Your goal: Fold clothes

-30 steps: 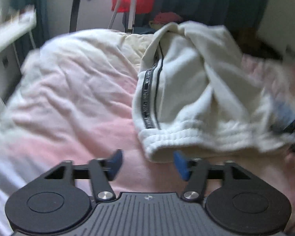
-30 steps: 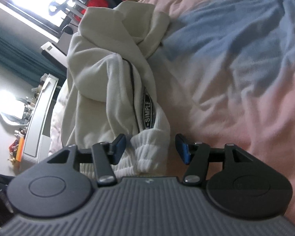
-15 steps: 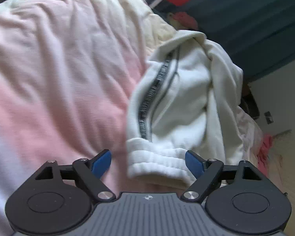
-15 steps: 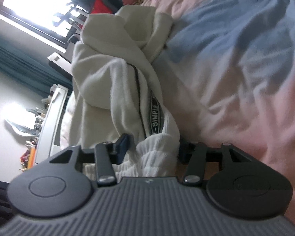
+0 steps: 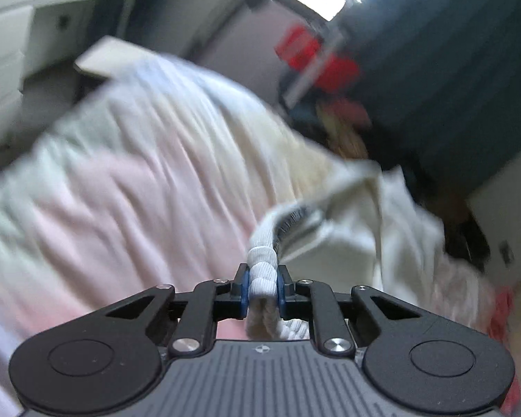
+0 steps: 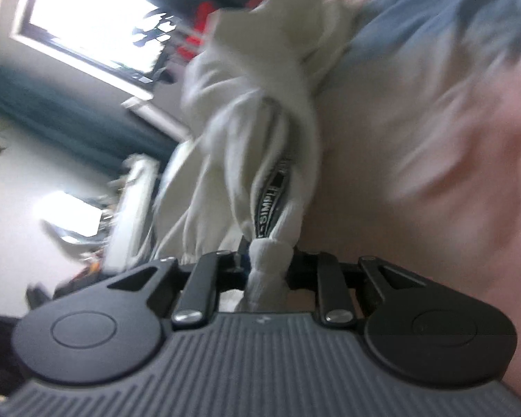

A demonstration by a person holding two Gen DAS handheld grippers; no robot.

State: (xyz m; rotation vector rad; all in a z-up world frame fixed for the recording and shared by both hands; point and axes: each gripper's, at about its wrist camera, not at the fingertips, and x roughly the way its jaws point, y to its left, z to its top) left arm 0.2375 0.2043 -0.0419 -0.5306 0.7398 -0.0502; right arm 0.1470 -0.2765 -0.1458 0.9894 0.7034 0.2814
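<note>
The left hand-held gripper (image 5: 262, 290) is closing its jaws on a ribbed white cuff (image 5: 262, 271), and the blue pads (image 5: 245, 288) already press the bunched knit from both sides. The cuff belongs to a pair of cream sweatpants (image 5: 361, 236), whose fabric runs away from the jaws to the upper right, with a dark printed side stripe (image 5: 291, 217) starting just above the pinch. The garment lies crumpled on a bed (image 5: 128, 187) covered in a pale pink and cream sheet, rumpled into long creases. The view is blurred.

The right hand-held gripper (image 6: 265, 271) is likewise closing its jaws on a second ribbed cuff (image 6: 269, 260); the knit is squeezed into a narrow bundle between the black fingers. Just above the grip, the stripe (image 6: 272, 205) carries white lettering that reads "SIMPLE". The sweatpants (image 6: 260, 111) rise from this cuff in a twisted heap towards the top of the view, resting on the bed (image 6: 434, 139), whose sheet here fades from pink into blue.

Beyond the bed, the left view shows a white cabinet (image 5: 7, 66), a dark teal curtain (image 5: 444, 80) and something red (image 5: 316, 59) on a metal rack. The right view shows a bright window (image 6: 97, 24) and the curtain (image 6: 52, 118) beside it.
</note>
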